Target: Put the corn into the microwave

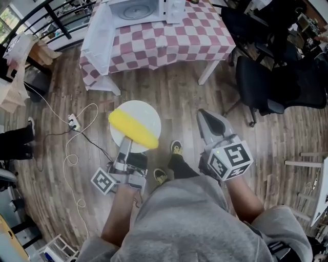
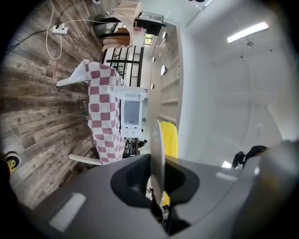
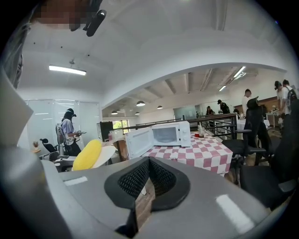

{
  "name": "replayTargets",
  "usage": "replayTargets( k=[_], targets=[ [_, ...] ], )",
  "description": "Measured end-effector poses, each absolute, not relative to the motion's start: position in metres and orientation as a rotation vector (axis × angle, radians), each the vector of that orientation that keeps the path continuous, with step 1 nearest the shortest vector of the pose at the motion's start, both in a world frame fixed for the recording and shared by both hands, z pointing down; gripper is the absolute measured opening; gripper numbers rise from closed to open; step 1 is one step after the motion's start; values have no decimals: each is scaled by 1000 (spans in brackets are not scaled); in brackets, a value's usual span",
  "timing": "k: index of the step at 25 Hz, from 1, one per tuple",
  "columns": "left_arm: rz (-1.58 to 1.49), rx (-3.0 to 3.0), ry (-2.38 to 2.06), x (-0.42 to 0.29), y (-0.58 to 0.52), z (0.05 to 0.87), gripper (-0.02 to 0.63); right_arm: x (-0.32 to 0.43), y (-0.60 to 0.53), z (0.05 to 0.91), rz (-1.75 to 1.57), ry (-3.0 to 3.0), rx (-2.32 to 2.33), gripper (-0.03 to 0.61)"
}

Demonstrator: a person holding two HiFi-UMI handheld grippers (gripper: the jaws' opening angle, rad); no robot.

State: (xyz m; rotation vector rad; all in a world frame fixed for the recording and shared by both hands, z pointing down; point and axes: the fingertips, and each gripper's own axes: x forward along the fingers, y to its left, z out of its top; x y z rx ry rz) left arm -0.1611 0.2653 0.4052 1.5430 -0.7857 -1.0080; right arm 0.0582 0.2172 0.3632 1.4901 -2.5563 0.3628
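Note:
A yellow corn cob point(image 1: 134, 129) lies on a white plate point(image 1: 142, 111), and my left gripper point(image 1: 126, 145) is shut on the plate's near rim, holding it over the wooden floor. In the left gripper view the plate point(image 2: 158, 154) stands edge-on between the jaws, with the corn point(image 2: 171, 140) behind it. The white microwave point(image 1: 139, 10) sits on the checkered table point(image 1: 169, 43) ahead, its door point(image 1: 97, 36) swung open. My right gripper point(image 1: 206, 115) is shut and holds nothing. In the right gripper view it point(image 3: 145, 186) points at the microwave point(image 3: 172, 133), with the corn point(image 3: 87, 155) at left.
Black office chairs point(image 1: 261, 87) stand right of the table. A power strip with a white cable point(image 1: 74, 122) lies on the floor at left. The person's feet point(image 1: 177, 149) are between the grippers. Other people point(image 3: 69, 131) stand in the room's background.

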Motion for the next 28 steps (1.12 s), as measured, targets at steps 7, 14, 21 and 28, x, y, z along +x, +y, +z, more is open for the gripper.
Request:
replayTargets(
  k=[7,14,21,28],
  targets=[
    [-1005,1537,-807,-142,218,408,28,72,165,369,363,-2576,1461,-2],
    [-1001,1535,-828,-124,181,406,28,88,128,372,369,-2588,1435,-2],
    [-1004,1541,-835,-109,159,402,28,105,104,371,373,-2601,1430,-2],
    [-1012,1558,-833,-95,151,394,28,115,96,370,380,-2630,1425,-2]
  ],
)
